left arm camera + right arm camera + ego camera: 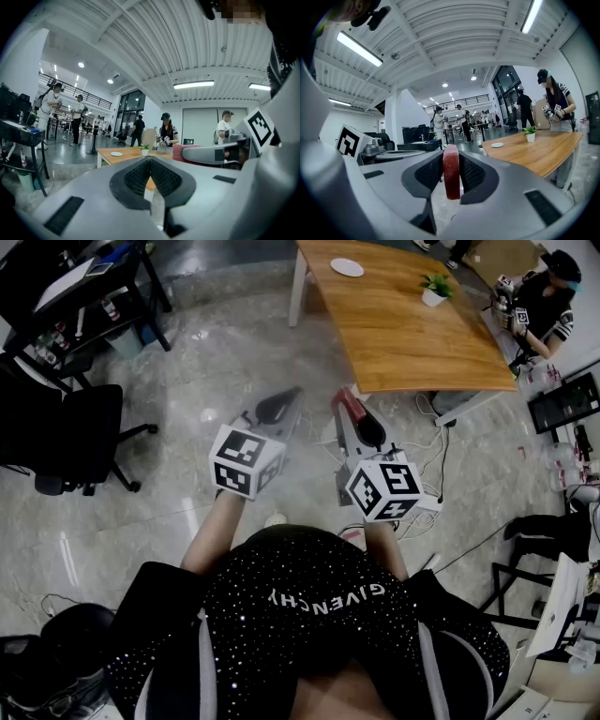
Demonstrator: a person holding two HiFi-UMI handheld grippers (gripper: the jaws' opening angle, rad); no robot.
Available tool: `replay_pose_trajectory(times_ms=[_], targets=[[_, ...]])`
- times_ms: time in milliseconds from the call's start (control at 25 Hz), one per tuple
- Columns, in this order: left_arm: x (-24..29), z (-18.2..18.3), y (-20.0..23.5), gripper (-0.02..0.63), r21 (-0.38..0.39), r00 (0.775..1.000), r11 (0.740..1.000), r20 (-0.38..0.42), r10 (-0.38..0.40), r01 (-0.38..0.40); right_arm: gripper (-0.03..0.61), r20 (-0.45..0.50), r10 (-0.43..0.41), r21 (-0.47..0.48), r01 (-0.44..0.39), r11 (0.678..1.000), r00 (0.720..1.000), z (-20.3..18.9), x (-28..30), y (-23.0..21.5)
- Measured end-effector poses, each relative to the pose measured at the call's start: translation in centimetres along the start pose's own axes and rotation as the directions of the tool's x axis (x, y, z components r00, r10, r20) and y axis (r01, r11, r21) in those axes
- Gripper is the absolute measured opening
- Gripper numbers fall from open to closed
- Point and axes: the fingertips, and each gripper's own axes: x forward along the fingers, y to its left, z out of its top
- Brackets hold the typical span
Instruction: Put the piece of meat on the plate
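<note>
In the right gripper view a flat, dark red piece of meat stands on edge between the black pads, and my right gripper is shut on it. The head view shows the meat at the tip of the right gripper, held over the marble floor. Left of it my left gripper is shut with nothing in it; its pads meet at the tips. A small white plate lies at the far end of the wooden table, ahead of both grippers. The plate is bare.
A small potted plant stands on the table near a person holding grippers at its right side. A black office chair and a dark shelf are to the left. Cables trail on the floor by the table's near corner.
</note>
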Motion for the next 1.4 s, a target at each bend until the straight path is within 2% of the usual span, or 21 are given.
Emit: replay_pose_trajectory(times_ms=[440,680,1160,1400], targets=[[2.0,-0.8,2.5,0.008,-0.002,1.0,1.0,-0.007,0.004,-0.004,0.098,0.001,-0.013,0.034,0.013,0.999,1.0,-0.5,3.3,-1.9],[5.2,-1.0,8.1,0.008,-0.016,0.998,0.998,-0.021,0.055,-0.055,0.098,-0.001,0.007,0.042,-0.007,0.999,1.0,-0.2,9.8,-4.2],[17.4,2.5,17.6,0.008,-0.021,0.995,0.995,-0.01,0.094,-0.095,0.098,0.004,0.037,0.017,-0.037,0.999,0.999,4.6,23.0,-12.3],[23.6,3.3,22.4,0.008,-0.028,0.995,0.995,-0.017,0.099,-0.099,0.098,-0.01,0.037,0.023,-0.037,0.999,0.999,5.3,29.6,-16.2]])
